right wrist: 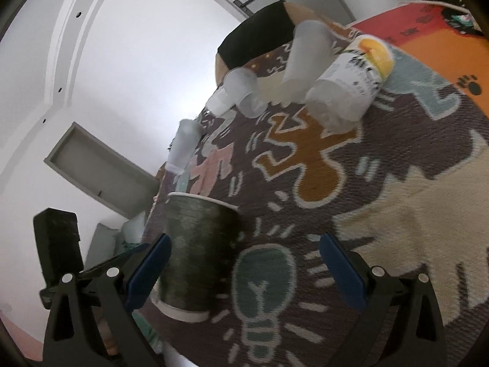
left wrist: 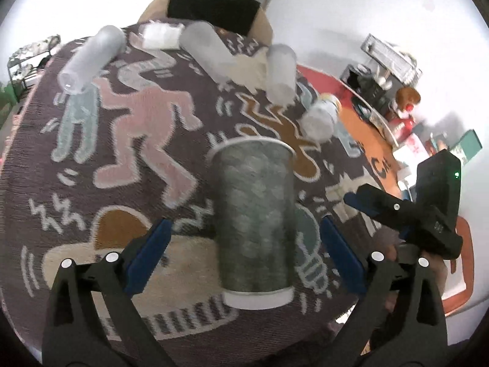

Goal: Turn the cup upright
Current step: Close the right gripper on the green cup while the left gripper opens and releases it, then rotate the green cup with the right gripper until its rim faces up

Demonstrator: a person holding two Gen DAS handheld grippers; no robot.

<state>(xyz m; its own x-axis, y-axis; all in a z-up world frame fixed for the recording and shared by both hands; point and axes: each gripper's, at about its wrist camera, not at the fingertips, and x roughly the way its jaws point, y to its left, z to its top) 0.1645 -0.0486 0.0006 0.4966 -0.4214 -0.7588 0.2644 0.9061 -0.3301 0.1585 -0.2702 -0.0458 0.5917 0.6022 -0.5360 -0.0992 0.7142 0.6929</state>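
Cartoon-figure woven rug (left wrist: pixel 128 140) is carrying a grey-green paper cup (left wrist: pixel 255 217), standing rim-up, axis running toward 12 o'clock between the left gripper (left wrist: pixel 244 244), spread wide; the right gripper (right wrist: pixel 244 260), also wide, is flanking it at 9 o'clock.

A dark rug (left wrist: pixel 122 153) with cartoon figures covers the surface. Toward twelve o'clock several frosted plastic cups (left wrist: pixel 91 58) lie on their sides, and at about one o'clock lies what may be a labelled bottle (right wrist: pixel 351 85), though it is blurred. Beyond them sits a black cushion (left wrist: pixel 214 6).
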